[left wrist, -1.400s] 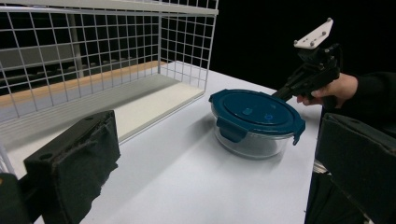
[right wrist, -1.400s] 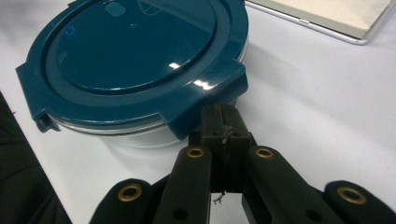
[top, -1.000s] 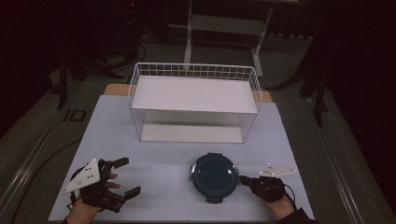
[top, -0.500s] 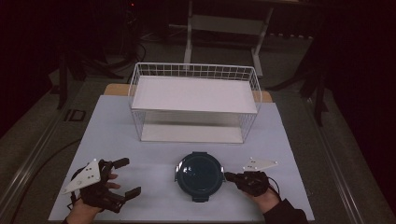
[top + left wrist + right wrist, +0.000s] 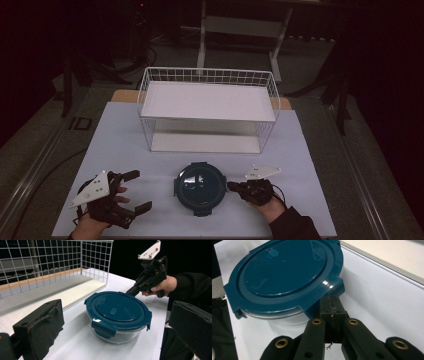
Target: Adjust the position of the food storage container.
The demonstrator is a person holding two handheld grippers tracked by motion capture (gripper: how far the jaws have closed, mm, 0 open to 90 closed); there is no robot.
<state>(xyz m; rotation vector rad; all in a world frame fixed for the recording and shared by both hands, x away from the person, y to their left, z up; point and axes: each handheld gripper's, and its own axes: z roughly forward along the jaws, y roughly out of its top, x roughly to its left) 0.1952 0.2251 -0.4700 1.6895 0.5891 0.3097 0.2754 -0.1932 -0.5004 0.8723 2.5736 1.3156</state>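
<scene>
A round glass container with a dark teal clip-on lid [image 5: 200, 186] [image 5: 117, 312] [image 5: 284, 272] stands at the front middle of the white table. My right gripper [image 5: 231, 186] [image 5: 332, 302] is shut, and its tips touch the container's right side just under a lid clip [image 5: 333, 288]. The left gripper view has that gripper [image 5: 150, 277] behind the container, held in a hand with a dark sleeve. My left gripper [image 5: 141, 190] [image 5: 115, 327] rests at the front left, open wide, with nothing between its jaws. It points at the container from some way off.
A white wire basket [image 5: 207, 70] [image 5: 50, 265] with a white board on top and another at its base stands across the back middle of the table [image 5: 125, 135]. Dark floor and stands surround the table.
The container has slid left along the table front with my shut right gripper against its right side. The left gripper has stayed in place.
</scene>
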